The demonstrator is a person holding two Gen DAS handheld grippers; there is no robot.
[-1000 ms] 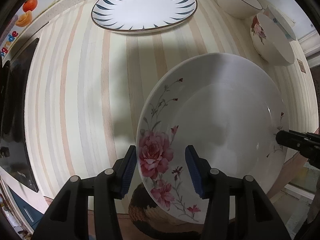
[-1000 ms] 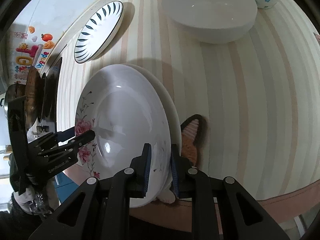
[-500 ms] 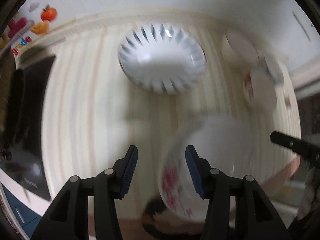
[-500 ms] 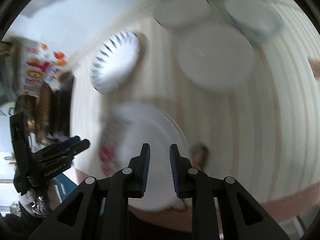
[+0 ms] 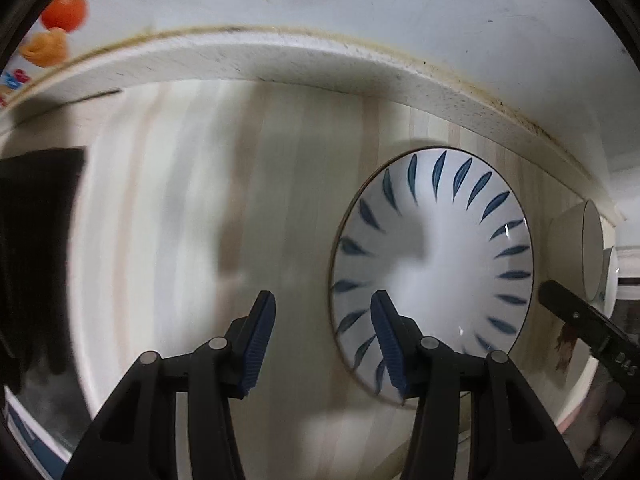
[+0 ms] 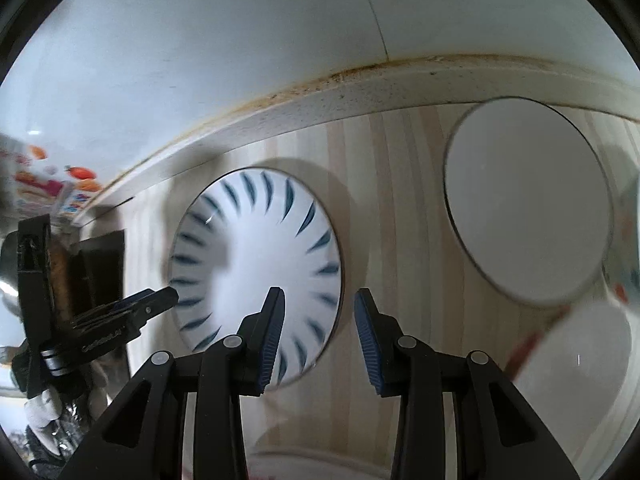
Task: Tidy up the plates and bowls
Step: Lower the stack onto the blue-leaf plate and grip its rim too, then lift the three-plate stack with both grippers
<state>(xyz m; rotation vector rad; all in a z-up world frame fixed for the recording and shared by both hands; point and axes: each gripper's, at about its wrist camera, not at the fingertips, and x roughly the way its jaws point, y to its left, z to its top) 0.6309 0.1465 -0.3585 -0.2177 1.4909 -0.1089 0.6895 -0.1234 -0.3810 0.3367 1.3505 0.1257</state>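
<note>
One blue-leaf plate [image 5: 434, 264] and one white bowl [image 6: 528, 204] are seen; left gripper [image 5: 323, 336] and right gripper [image 6: 319, 334] are held agape, empty.

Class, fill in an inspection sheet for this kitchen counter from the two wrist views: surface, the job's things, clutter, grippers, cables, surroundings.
Surface: striped pale wood-look countertop, raised speckled back edge.
Job's things: blue-leaf plate lying flat between the two grippers; plain white bowl to its right; more white dishes at the right edge, blurred.
Clutter: dark cooktop-like panel at the left.
Grippers: left gripper open, empty, beside the plate's left rim; right gripper open, empty, over its right rim.
Cables: nothing seen.
Surroundings: white wall, fruit stickers, stained seam.
</note>
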